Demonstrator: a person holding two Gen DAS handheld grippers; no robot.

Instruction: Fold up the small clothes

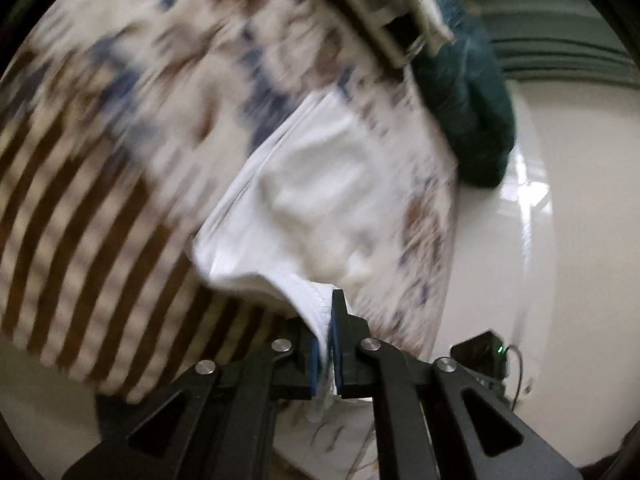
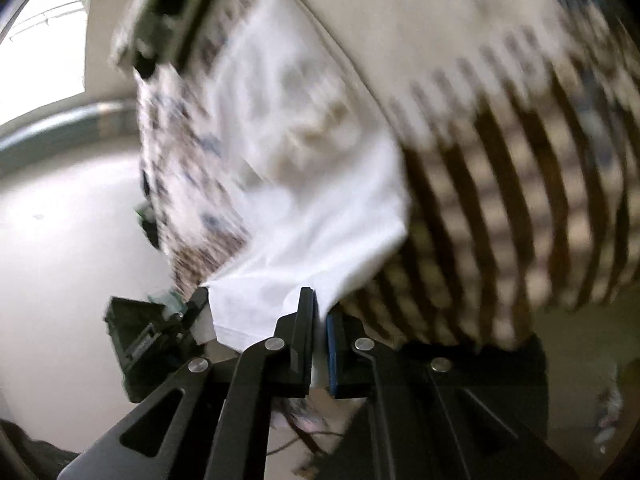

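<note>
A small white garment (image 1: 320, 200) hangs stretched between both grippers above a patterned cloth surface. My left gripper (image 1: 326, 344) is shut on one hemmed corner of it. My right gripper (image 2: 318, 344) is shut on another edge of the same white garment (image 2: 312, 232). Both views are blurred by motion. In the left wrist view the other gripper (image 1: 384, 12) shows at the top, and in the right wrist view the other one (image 2: 168, 12) shows at the top left.
The surface is covered by a cloth with brown stripes (image 1: 80, 216) and a blue-brown print (image 1: 192, 40). A dark teal garment (image 1: 472, 112) lies at its far edge. Pale floor (image 1: 580, 240) lies beyond. A dark device (image 2: 140, 344) sits low left.
</note>
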